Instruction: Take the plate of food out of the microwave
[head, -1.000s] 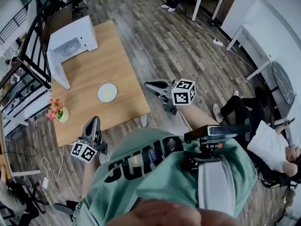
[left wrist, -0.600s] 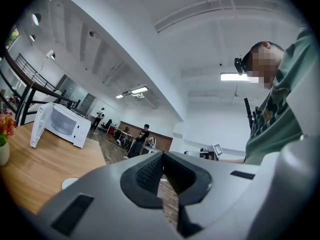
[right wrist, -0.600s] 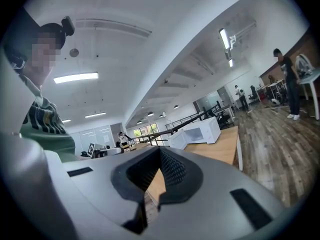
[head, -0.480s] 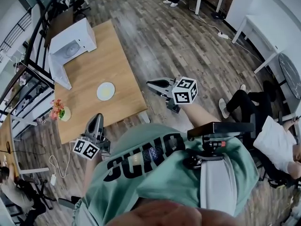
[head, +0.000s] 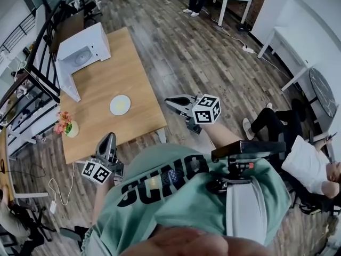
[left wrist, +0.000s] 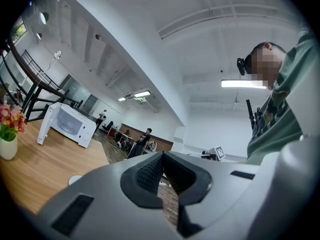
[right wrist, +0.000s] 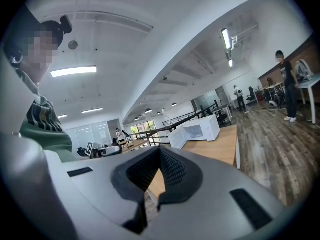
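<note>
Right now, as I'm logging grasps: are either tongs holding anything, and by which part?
Nothing is held: left tongs and right tongs are shut and empty. The plate lies on the table.

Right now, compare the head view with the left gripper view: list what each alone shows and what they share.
Head view only: a seated person in a white shirt at the right edge. Left gripper view only: the ceiling light, and the left gripper seen along its jaws, which are together with nothing between them. Both: the microwave with its door open, the wooden table and the flower pot.
</note>
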Action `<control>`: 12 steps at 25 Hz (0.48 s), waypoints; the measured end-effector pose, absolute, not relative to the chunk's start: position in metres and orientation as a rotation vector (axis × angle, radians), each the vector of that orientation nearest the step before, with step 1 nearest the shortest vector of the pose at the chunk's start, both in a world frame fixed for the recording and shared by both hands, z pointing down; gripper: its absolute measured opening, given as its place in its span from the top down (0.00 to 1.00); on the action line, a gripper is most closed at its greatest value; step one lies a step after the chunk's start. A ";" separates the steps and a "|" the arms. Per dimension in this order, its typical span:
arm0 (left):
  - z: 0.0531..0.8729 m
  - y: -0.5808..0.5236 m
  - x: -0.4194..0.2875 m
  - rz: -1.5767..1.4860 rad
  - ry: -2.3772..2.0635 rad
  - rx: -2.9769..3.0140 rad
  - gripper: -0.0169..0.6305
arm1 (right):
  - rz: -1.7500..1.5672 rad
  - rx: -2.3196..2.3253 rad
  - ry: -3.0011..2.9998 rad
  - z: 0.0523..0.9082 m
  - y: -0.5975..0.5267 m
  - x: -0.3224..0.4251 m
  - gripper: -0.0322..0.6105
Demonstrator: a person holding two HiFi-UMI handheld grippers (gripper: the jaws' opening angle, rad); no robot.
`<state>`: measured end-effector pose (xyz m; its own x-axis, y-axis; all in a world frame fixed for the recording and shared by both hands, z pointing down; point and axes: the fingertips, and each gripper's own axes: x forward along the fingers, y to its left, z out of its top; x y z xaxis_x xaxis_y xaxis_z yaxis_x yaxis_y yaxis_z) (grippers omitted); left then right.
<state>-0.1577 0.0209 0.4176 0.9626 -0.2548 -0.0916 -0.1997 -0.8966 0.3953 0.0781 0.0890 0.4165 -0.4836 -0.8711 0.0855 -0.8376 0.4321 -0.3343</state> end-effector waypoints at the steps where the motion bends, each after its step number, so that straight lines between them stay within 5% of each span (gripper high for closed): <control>1: 0.417 0.019 -0.160 -0.206 -0.333 2.718 0.96 | -0.509 -1.540 2.578 0.415 0.088 0.077 0.94; 12: 0.421 0.016 -0.153 -0.206 -0.328 2.704 0.96 | -0.515 -1.527 2.591 0.413 0.083 0.079 0.94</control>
